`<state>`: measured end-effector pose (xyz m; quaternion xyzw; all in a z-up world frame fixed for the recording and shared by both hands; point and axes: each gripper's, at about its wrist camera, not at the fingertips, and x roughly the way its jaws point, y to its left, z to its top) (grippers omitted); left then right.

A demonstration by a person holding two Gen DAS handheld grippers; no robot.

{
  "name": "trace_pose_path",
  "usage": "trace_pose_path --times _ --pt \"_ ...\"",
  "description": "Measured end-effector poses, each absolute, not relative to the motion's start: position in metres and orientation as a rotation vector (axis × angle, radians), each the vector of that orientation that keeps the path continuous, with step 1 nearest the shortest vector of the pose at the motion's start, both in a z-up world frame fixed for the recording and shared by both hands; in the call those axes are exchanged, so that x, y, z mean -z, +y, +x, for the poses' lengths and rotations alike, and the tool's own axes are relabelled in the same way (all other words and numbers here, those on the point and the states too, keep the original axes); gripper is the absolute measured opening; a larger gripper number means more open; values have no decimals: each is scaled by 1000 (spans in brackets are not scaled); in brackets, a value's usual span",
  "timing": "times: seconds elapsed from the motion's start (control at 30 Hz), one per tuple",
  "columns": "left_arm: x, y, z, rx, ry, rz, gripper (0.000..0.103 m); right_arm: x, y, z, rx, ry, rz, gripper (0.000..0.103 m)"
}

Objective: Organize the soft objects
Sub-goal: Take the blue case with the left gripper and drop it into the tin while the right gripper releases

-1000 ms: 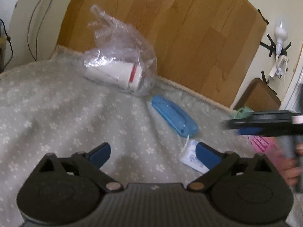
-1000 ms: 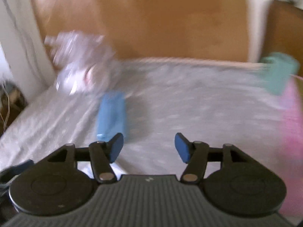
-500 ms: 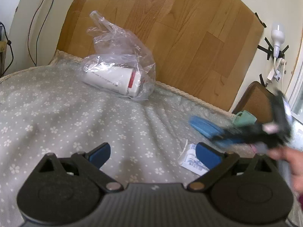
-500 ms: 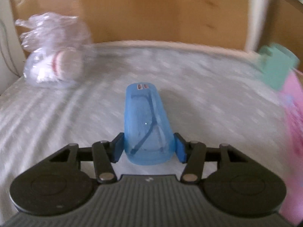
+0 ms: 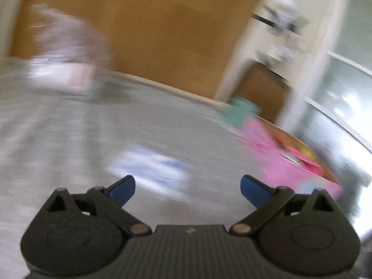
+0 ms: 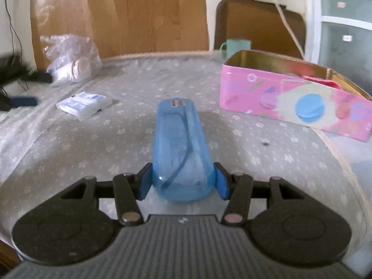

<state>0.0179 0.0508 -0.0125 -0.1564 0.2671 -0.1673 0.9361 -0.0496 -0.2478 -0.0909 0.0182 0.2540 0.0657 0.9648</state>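
Observation:
My right gripper (image 6: pixel 182 183) is shut on a translucent blue case (image 6: pixel 181 144), held above the grey flowered cloth. An open pink tin box (image 6: pixel 290 97) stands to the right of it. A white and blue packet (image 6: pixel 84 104) lies to the left. My left gripper (image 5: pixel 187 188) is open and empty; its view is blurred, with the packet (image 5: pixel 151 165) just ahead and the pink box (image 5: pixel 290 160) to its right. The left gripper also shows at the left edge of the right wrist view (image 6: pixel 21 101).
A clear plastic bag with a white tube (image 6: pixel 69 58) lies at the back left by the wooden headboard (image 6: pixel 144 16). A green mug (image 6: pixel 234 45) stands behind the pink box. The cloth's edge (image 6: pixel 344 162) runs down the right side.
My right gripper has closed on the blue case and carried it right, toward the pink box. My left gripper has swung right, blurring its view.

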Motion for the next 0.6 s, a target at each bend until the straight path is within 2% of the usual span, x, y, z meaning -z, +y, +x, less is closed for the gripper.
trace_pose_path --times 0.1,0.2,0.47,0.5,0.6 --pt "5 -6 22 532 657 -312 100 94 -246 -55 -117 504 40 70" --pt "15 -52 36 672 834 -339 100 99 -249 -61 -130 479 40 71" --pt "39 -123 56 708 965 -295 101 99 -272 -57 -201 434 8 73" --pt "42 -127 54 712 946 -297 98 99 -272 -54 -230 429 10 57" --pt "39 -133 50 667 919 -252 74 94 -270 -53 -200 399 -3 57"
